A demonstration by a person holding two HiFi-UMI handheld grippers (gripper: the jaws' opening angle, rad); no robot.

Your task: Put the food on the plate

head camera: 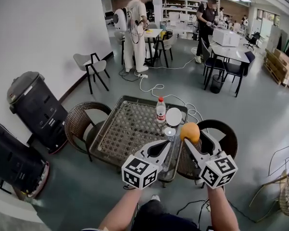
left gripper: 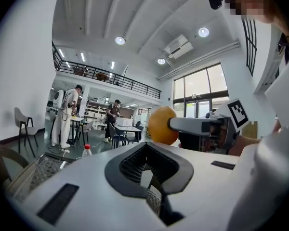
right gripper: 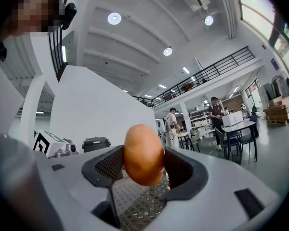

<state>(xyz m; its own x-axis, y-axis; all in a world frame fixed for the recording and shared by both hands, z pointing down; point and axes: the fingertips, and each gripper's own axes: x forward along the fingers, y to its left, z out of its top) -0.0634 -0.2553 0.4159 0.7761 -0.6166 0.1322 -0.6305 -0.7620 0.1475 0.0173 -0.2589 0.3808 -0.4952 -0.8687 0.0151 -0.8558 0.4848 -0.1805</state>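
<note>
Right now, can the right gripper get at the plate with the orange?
Probably yes. The right gripper holds the orange in the air just short of the plate, and nothing shows between them. The bottle stands to the plate's left, off that path.

Large open-plan lab or office hall: high white ceiling with round lights (left gripper: 119,40), railed mezzanine (left gripper: 106,78), grey floor (head camera: 260,109) with trailing cables (head camera: 156,88), desks (head camera: 229,49), chairs (head camera: 92,66), shelves (head camera: 176,6) (far end), people (head camera: 136,28) standing at work.
</note>
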